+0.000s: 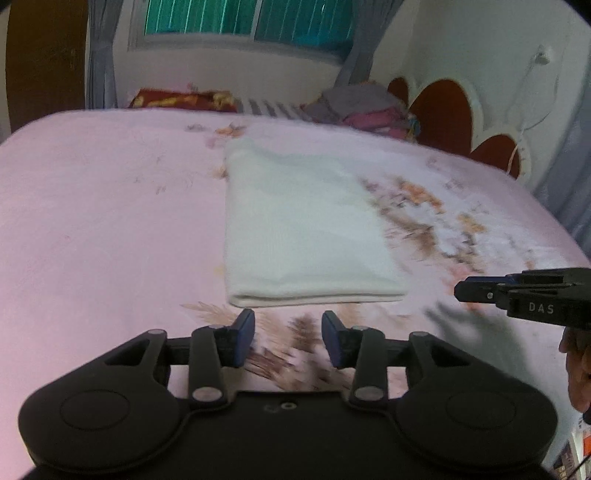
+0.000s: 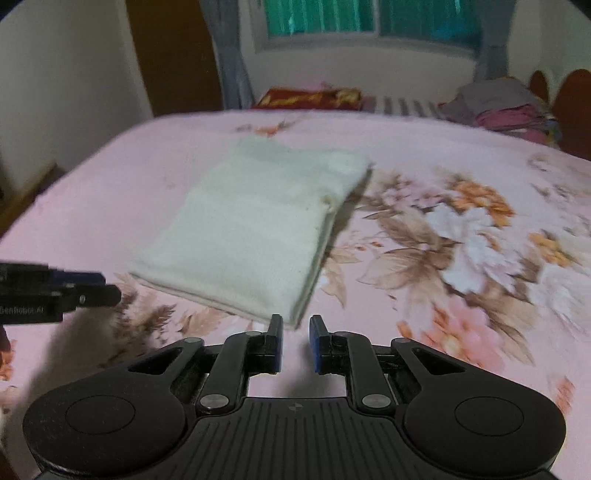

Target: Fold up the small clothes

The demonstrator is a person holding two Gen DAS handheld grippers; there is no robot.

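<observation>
A bed [image 1: 92, 206] covered by a pink flowered sheet fills both views, and it bears everything else. At its far edge lie a red patterned pillow [image 1: 183, 99] and, to the right, a heap of grey and pink clothes [image 1: 364, 105]; behind them are a curtained window [image 1: 243, 22] and a wall. Near the middle of the sheet lies the white folded garment [image 1: 303, 225], flat, its folded edge toward the cameras. Nothing lies on it. The left gripper [image 1: 288, 338] hangs just short of that near edge, jaws partly apart with nothing between them. The right gripper [image 2: 296, 341] hangs over the garment's near right corner, its jaws narrowly apart and empty, pads clear of the cloth.
</observation>
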